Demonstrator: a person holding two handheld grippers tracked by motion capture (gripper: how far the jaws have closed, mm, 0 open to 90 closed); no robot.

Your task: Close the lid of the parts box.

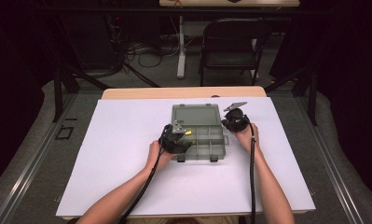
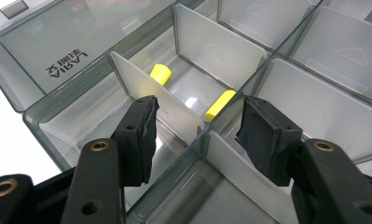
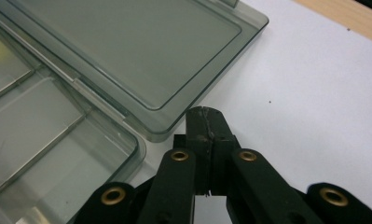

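A grey see-through compartment box (image 1: 217, 150) lies open on the white sheet, its lid (image 1: 195, 114) flat behind it. Two small yellow pieces (image 2: 160, 73) (image 2: 219, 103) rest in one compartment at the box's left side (image 1: 188, 132). My left gripper (image 1: 182, 141) hovers over that left part. Its jaws (image 2: 197, 130) stand open above the white dividers (image 2: 174, 109), with nothing pinched between the pads. My right gripper (image 1: 232, 122) is at the box's right rear corner. In the right gripper view its pads (image 3: 207, 123) are shut together on nothing, just off the lid's corner (image 3: 169, 126).
White sheet (image 1: 127, 140) covers the wooden table, with wide bare areas left, right and in front of the box. A black folding chair (image 1: 232, 44) and a table leg stand beyond the far edge. Box latches (image 1: 214, 158) stick out at the front.
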